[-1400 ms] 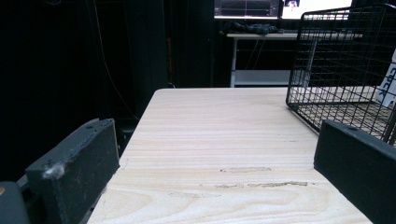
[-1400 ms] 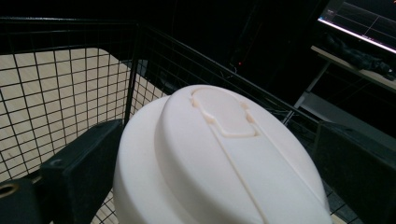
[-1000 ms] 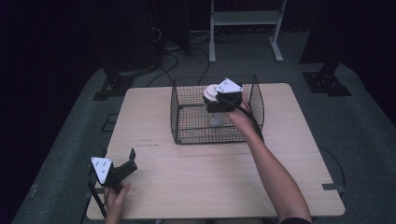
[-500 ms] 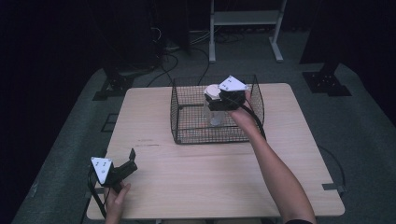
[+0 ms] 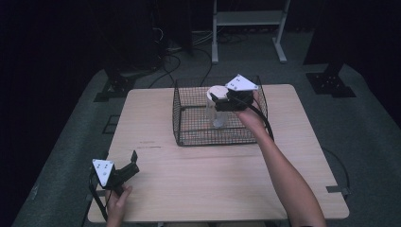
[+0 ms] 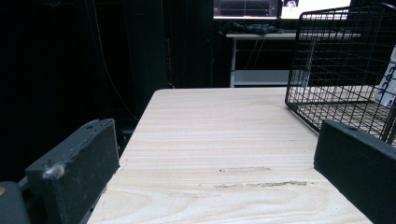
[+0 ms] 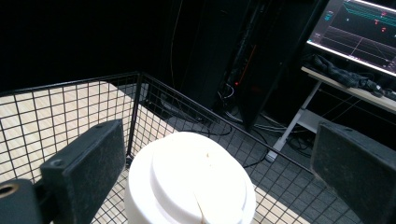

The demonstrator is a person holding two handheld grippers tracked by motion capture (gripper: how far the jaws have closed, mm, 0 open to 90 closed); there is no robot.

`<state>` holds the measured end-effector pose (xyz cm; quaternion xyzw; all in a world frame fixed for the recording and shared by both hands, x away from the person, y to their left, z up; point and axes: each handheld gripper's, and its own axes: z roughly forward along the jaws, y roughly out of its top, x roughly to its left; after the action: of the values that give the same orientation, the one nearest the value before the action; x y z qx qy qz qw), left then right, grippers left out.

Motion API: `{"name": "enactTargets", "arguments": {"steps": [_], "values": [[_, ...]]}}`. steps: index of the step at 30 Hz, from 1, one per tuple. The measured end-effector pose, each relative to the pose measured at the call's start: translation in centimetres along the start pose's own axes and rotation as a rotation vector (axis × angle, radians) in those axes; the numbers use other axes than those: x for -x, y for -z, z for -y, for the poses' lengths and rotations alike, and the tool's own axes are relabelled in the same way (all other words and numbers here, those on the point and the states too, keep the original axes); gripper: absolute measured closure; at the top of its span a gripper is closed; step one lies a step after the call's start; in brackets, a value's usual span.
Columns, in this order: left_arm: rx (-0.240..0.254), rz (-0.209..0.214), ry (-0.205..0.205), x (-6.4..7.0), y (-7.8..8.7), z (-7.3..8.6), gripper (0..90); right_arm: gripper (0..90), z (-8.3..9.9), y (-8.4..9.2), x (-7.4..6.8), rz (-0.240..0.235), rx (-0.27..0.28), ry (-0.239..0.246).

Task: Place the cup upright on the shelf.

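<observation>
The person's right forearm reaches from the bottom edge of the high view diagonally up over the desk [image 5: 227, 175], the hand holding the right tongs [image 5: 218, 100] above the black wire basket [image 5: 189, 138]. These tongs hang just over a clear jar with a white lid [image 5: 216, 92] that stands upright inside the basket, toward its far right part. In the right gripper view the two black jaws stand wide apart, one on each side of the white lid [image 7: 191, 184] and clear of it, so the tongs are released and grasp nothing. The left hand rests at the near left corner of the desk, holding the left tongs [image 5: 133, 161] low, pointing toward the basket and well apart from it. In the left gripper view their jaws are also spread wide, with bare wood between them.

The jar's clear body is hard to make out behind the wire mesh and the tongs in the high view, and the right gripper view cuts it off below the lid. The left gripper view cuts the basket [image 6: 341, 60] off at the right edge.

The desk is pale wood with visible grain and stands on a grey floor. The room around it is dark, with cables on the floor, a white shelf frame [image 5: 248, 19] behind the desk, and a lit monitor [image 7: 357, 30] on a side desk.
</observation>
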<state>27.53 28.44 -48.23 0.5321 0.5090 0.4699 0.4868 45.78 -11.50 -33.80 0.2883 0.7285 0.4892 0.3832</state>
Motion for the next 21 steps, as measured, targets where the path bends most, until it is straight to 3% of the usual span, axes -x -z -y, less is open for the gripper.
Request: {"name": "enactTargets", "arguments": {"steps": [21], "values": [[0.001,0.002,-0.005,0.0,0.0,0.0,0.0,2.7,-0.3,3.8,1.5,0.016,0.009,-0.004]]}}
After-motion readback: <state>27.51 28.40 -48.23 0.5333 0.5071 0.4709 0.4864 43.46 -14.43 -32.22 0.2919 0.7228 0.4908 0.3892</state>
